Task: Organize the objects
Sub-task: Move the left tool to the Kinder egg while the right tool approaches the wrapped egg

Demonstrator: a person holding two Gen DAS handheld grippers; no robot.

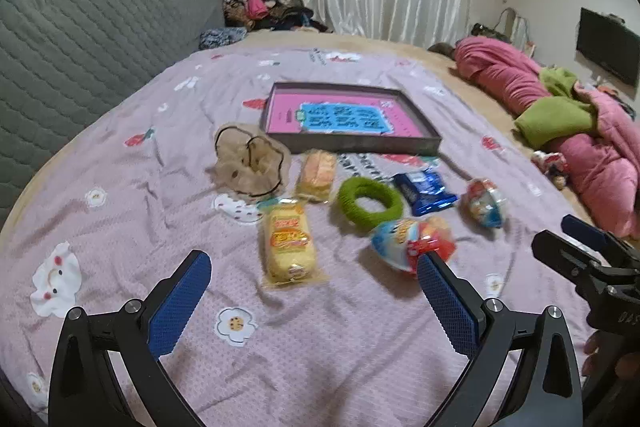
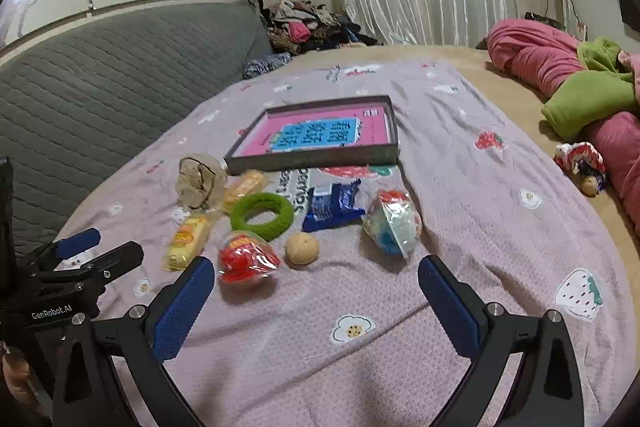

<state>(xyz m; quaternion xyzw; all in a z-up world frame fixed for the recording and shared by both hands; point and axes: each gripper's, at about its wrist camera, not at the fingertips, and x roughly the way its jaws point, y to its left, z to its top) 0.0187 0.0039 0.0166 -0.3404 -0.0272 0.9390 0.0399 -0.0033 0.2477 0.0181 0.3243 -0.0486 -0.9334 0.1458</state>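
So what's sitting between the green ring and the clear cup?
A blue snack packet lies between the green ring and the clear cup; both views show it.

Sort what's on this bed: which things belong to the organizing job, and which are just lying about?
Job:
- shallow box
- green knitted ring
- blue snack packet
- yellow wrapped cake
- red-wrapped snack
- beige scrunchie

Lying about:
- pink quilt
- green blanket
- clothes pile

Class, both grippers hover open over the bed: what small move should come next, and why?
Probably lower the right gripper onto the red-wrapped snack: it lies nearest its open jaws, loose on the bedsheet, while the shallow box behind holds no snacks yet.
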